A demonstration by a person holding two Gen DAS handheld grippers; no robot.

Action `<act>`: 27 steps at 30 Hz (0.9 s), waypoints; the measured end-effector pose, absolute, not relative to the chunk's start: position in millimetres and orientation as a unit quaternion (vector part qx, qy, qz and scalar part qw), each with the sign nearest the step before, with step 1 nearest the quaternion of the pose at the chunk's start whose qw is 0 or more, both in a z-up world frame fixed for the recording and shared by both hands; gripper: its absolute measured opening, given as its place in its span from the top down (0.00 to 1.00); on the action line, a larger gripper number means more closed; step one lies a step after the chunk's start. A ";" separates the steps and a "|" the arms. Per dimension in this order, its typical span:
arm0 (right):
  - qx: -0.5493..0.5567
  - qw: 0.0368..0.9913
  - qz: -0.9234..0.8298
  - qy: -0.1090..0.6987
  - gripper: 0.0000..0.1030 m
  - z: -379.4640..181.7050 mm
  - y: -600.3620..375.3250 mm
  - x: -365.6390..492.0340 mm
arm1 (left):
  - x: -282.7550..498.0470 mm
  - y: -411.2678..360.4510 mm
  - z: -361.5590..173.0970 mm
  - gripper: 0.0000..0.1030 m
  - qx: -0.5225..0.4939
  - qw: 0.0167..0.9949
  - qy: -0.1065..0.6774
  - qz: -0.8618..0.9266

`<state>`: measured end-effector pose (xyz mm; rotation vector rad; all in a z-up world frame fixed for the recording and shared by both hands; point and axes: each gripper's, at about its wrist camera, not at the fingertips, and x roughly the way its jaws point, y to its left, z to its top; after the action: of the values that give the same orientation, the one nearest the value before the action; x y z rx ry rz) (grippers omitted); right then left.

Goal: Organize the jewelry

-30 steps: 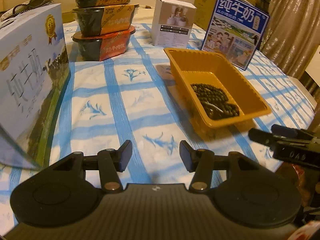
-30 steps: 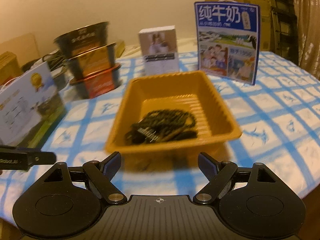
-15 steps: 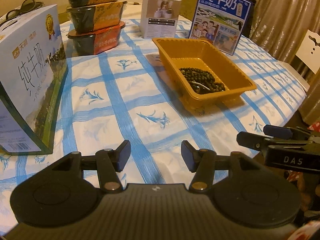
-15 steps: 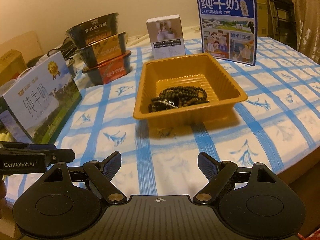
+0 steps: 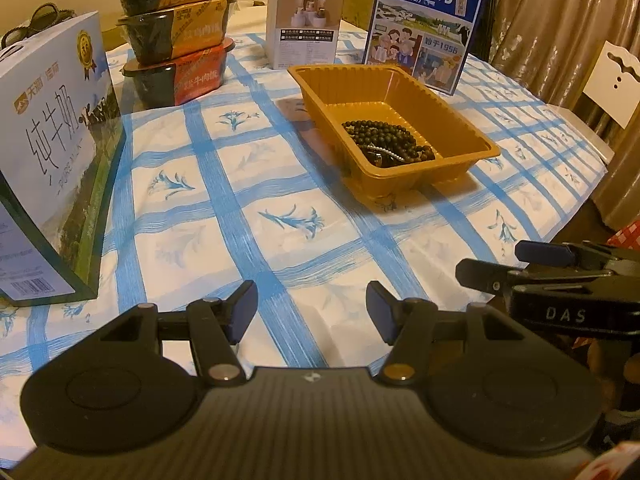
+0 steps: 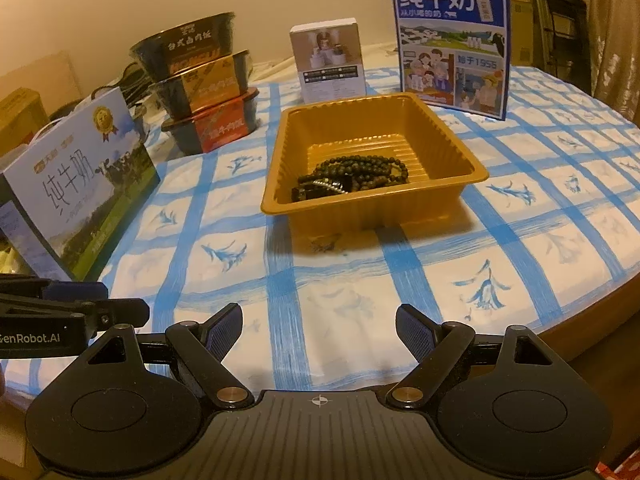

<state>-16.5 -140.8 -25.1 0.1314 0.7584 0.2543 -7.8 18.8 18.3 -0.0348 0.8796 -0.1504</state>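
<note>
Dark bead strands (image 6: 356, 176) lie heaped in the orange tray (image 6: 276, 200) on the checked counter (image 5: 280, 184), while the left claw (image 5: 311, 312), its jaws just widened, and the right claw (image 6: 319, 330) both gape empty.

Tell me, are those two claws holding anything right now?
Nothing is held. The left claw and right claw both stand open over the blue-checked tablecloth. The dark beaded strings lie in the orange plastic tray.

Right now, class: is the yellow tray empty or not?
Not empty. The yellow tray holds a heap of dark beads on its floor.
</note>
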 end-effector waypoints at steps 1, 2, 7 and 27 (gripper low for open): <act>0.062 0.918 0.125 0.370 0.19 -26.4 -139.9 -16.3 | -7.7 18.5 17.9 0.44 -0.015 0.902 0.425 -0.072; 0.060 0.918 0.127 0.371 0.19 -27.5 -139.3 -16.2 | -7.3 18.6 17.6 0.44 -0.014 0.902 0.425 -0.071; 0.063 0.918 0.128 0.371 0.19 -28.9 -139.8 -15.3 | -6.2 17.7 16.9 0.44 -0.011 0.902 0.426 -0.071; 0.067 0.918 0.127 0.369 0.19 -30.2 -140.8 -13.8 | -5.4 12.9 15.5 0.44 -0.004 0.902 0.426 -0.073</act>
<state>-13.8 -140.8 -30.2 0.1382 0.7591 0.2602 -5.4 12.9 15.5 -0.0077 0.8810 -0.1504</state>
